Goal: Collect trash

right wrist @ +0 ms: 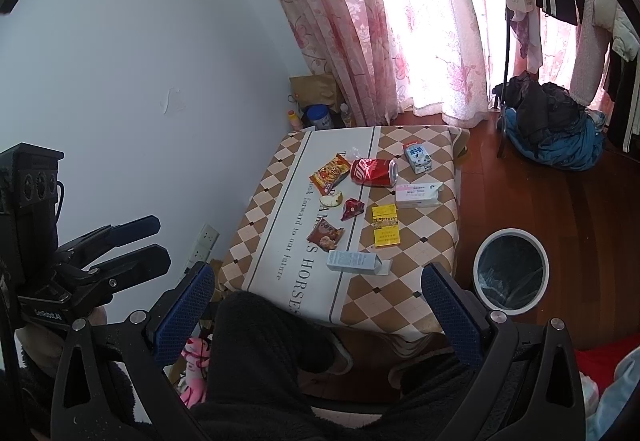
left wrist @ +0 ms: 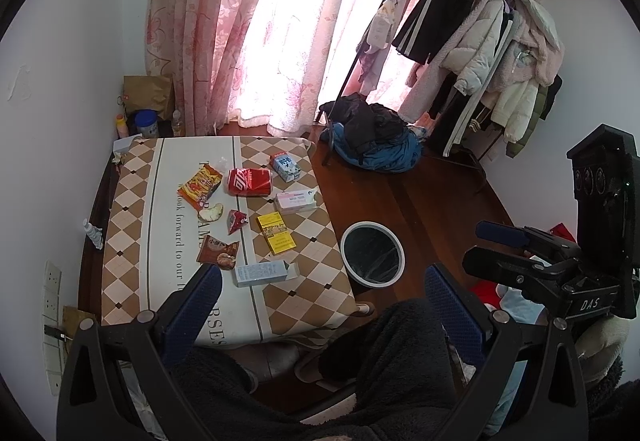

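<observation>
Trash lies on a low table with a checkered cloth (left wrist: 132,209) (right wrist: 432,237): a red cola can (left wrist: 249,182) (right wrist: 373,171) on its side, an orange snack bag (left wrist: 200,186) (right wrist: 329,173), a small milk carton (left wrist: 285,166) (right wrist: 417,158), a yellow box (left wrist: 276,234) (right wrist: 385,226), a pale blue box (left wrist: 265,273) (right wrist: 353,262), a tissue pack (left wrist: 297,201) (right wrist: 418,195), and small wrappers. A white bin with a black liner (left wrist: 373,254) (right wrist: 510,274) stands on the floor right of the table. My left gripper (left wrist: 324,293) and right gripper (right wrist: 316,297) are open and empty, above my lap, short of the table.
A clothes rack (left wrist: 472,41) and a heap of dark and blue clothes (left wrist: 376,137) (right wrist: 552,129) stand on the wood floor behind the bin. Pink curtains hang at the back. Bottles and a paper bag (left wrist: 148,97) sit in the corner behind the table.
</observation>
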{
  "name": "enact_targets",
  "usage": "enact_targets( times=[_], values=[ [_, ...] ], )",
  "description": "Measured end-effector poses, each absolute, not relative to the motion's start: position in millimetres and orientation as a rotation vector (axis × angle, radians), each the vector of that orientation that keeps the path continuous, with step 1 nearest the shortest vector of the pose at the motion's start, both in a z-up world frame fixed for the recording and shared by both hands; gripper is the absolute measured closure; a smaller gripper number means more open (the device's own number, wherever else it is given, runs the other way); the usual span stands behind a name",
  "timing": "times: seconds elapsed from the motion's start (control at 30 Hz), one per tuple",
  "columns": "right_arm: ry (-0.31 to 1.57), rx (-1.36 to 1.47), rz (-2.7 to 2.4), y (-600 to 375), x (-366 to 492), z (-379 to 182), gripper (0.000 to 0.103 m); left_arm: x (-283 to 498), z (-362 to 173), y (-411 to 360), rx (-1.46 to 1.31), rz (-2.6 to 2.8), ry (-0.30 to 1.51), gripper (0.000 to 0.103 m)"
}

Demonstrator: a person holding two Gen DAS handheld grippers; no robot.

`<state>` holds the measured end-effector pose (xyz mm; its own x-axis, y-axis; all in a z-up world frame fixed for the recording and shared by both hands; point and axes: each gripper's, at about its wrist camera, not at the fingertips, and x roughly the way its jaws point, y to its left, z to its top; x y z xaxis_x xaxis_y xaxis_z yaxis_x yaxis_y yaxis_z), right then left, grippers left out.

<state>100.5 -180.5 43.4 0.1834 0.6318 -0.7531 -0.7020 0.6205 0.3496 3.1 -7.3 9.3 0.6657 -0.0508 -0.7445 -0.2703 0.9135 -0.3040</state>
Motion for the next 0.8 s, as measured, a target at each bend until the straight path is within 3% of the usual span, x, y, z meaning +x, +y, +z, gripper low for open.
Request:
enact_targets(
  times=[0.8],
  values=[
    [1.011, -0.082, 0.940, -180.7, 99.7, 46.6, 0.000, 2.8, 10.5, -10.8, -0.412, 0.127, 0.835, 0.000]
  ],
)
